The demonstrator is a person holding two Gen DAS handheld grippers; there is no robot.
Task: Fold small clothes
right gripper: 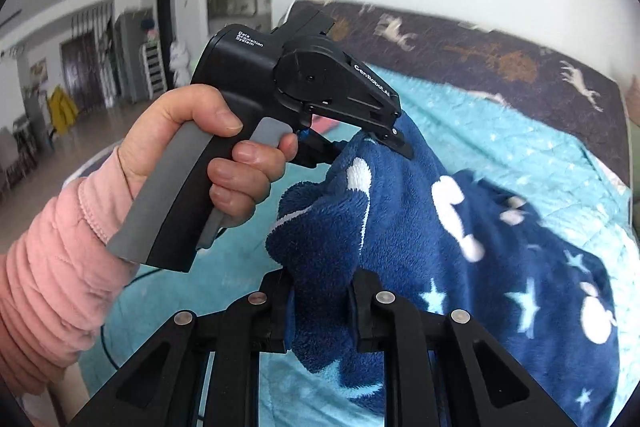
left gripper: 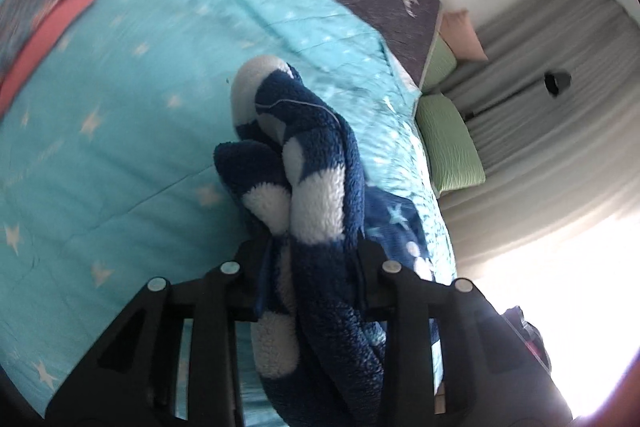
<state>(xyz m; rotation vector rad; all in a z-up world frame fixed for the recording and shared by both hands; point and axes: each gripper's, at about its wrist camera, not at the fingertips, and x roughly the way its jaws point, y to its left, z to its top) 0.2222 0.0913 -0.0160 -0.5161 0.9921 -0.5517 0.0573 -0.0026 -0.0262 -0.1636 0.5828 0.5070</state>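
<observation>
You grip a blue fleece garment (right gripper: 460, 227) in both claws, left gripper (left gripper: 316, 247) and right gripper (right gripper: 322, 291) clamped on bunched fabric, above a turquoise star-print bedspread (left gripper: 120, 87).

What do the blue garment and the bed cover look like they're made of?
Blue garment: likely plush fleece, matte, with fuzzy, nubby pile and white shapes. Bed cover: seemingly thin quilted woven fabric with a slight sheen, showing stitched seams and printed stars.

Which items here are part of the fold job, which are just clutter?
In the job:
- navy fleece garment
- left gripper, shut on it
- right gripper, shut on it

Lying about:
- teal star bedspread
- folded red clothes
- green pillows
- dark deer-print headboard
</observation>
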